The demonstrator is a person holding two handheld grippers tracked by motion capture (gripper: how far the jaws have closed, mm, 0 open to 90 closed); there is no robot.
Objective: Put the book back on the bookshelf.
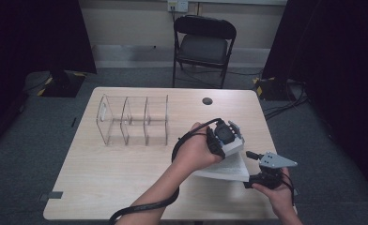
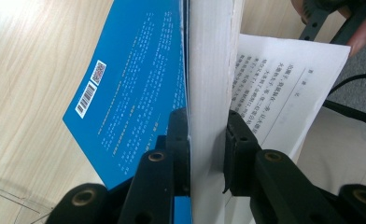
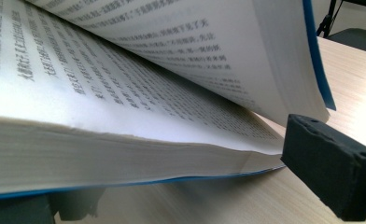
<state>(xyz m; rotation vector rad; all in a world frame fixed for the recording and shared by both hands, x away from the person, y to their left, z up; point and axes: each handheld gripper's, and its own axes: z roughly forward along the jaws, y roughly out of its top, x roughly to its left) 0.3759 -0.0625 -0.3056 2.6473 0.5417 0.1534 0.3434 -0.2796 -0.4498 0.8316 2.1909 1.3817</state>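
and here we are at the near right corner of the wooden table, where all the action is. the book, a thick paperback with a blue cover, lies open there, well apart from the clear acrylic organiser that stands empty-looking toward the far left of the tabletop.

the left gripper comes in over the book from the person's left hand, and its own view tells the story: both black jaws are clamped on a thick block of pages, pads pressed flat against either side of the white page edge. the blue back cover, with a barcode and a small square code, fans away on one side of that block, and a single printed page hangs loose on the other.

now the right gripper, held in the right hand just off the table's near right edge, with its grey three-cornered plate on top. its jaws stand wide apart, released. in the right gripper view one black jaw sits just beside the lower page stack at the right, the other lies dim under the book's bottom corner, and neither pad presses on paper. the lower stack rests flat on the wood, its blue cover showing as a thin line beneath, while the upper pages arch up and away above it.

a black folding chair stands beyond the far side of the table, and a small dark disc sits near the far edge.
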